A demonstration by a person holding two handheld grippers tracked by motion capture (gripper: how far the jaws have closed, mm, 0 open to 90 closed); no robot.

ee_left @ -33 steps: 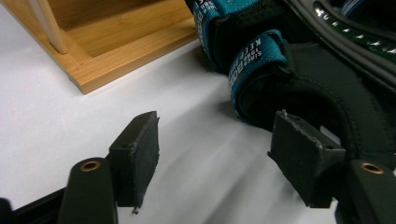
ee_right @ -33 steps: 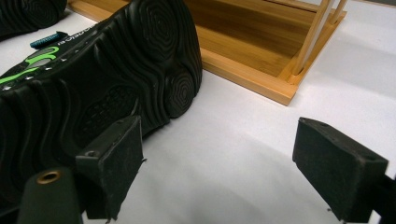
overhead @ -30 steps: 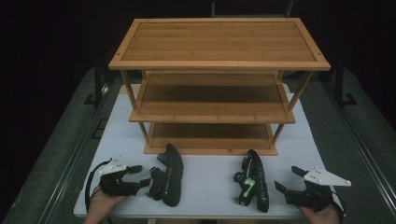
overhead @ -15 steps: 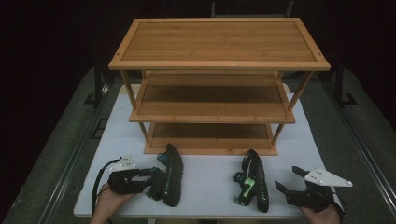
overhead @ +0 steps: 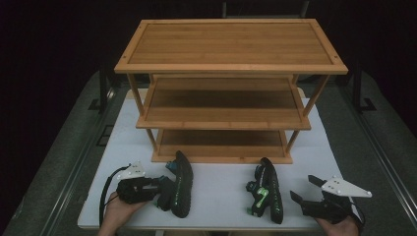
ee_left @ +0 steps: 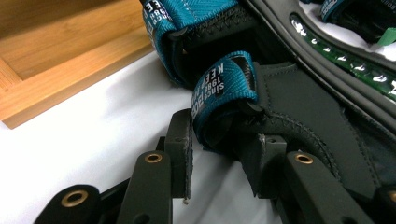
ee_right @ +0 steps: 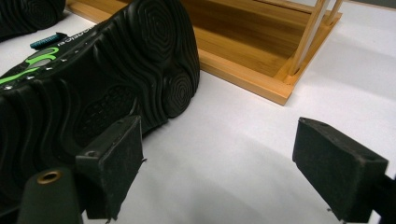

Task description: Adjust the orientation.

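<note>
- Counting two grippers, two sandals, one three-tier wooden rack point(overhead: 231, 69) and one white table point(overhead: 216, 191).
- Sitting at the near left of the table in the high view: left gripper point(overhead: 164, 189), held by a hand point(overhead: 115, 211) coming in from the near edge, grey plate on top, cable looping out to the left.
- Pressing its jaws in around a teal strap point(ee_left: 224, 88) of the left sandal point(overhead: 179, 184) in the left gripper view, one jaw on either side of the strap loop; looking nearly closed on it, though cannot tell whether both pads are actually touching.
- Lying on its side just right of that gripper, near the rack's bottom shelf: the left sandal, black with teal straps, sole edge facing up in the high view.
- Standing at the far middle of the table: the rack, all three tiers bare, its bottom corner point(ee_left: 56, 70) showing at the left of the left gripper view.
- Lying right of centre, also on its side: right sandal point(overhead: 265, 189), black with green markings, its straps hard to make out from above.
- Showing its treaded sole point(ee_right: 93, 88) large at the left of the right gripper view, cut off by the frame edge.
- Resting at the near right: right gripper point(overhead: 305, 191), jaws spread wide with nothing between them, apart from the right sandal.
- Getting cut off at the near edge: both hands, forearms hidden.
</note>
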